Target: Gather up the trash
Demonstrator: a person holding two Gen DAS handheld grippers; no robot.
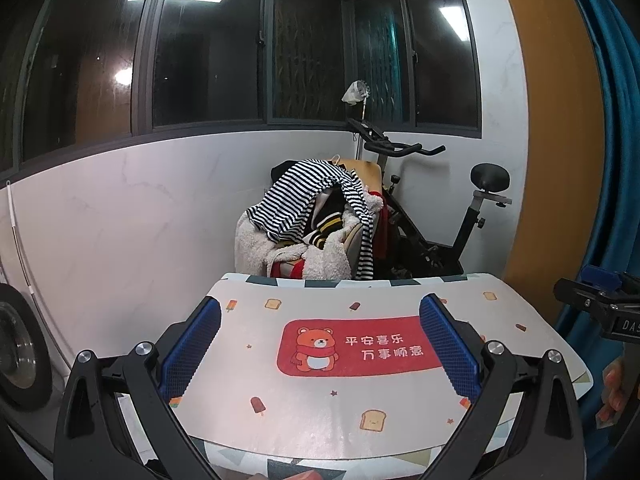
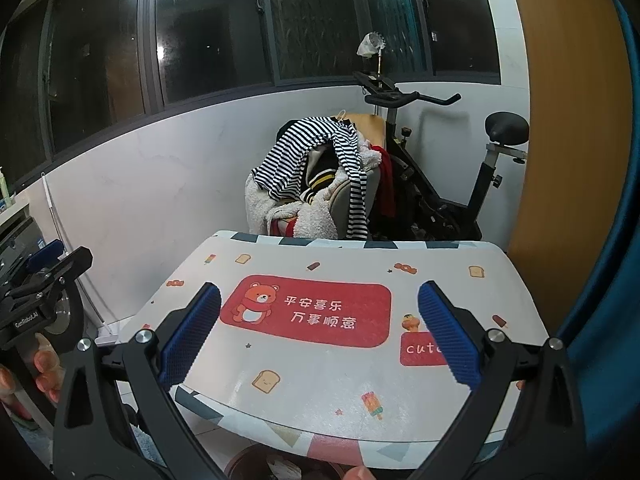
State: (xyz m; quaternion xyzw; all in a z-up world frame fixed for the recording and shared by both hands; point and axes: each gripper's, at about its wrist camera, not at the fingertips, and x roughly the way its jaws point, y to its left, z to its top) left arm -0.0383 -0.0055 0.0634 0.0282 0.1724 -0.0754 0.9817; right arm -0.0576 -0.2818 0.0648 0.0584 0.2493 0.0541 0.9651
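No loose trash shows on the small table, which has a cartoon cloth with a red bear panel. My left gripper hovers over the table's near half, open, its blue pads wide apart with nothing between them. My right gripper is likewise open and empty above the same table. Each gripper shows at the edge of the other's view: the right gripper far right, the left gripper far left. A dark round bin peeks out below the table's front edge, its contents unclear.
Behind the table stands a chair heaped with clothes, a striped shirt on top. An exercise bike fills the back right corner. A blue curtain hangs at the right. A washing machine stands at the left. Fingers grip the left handle.
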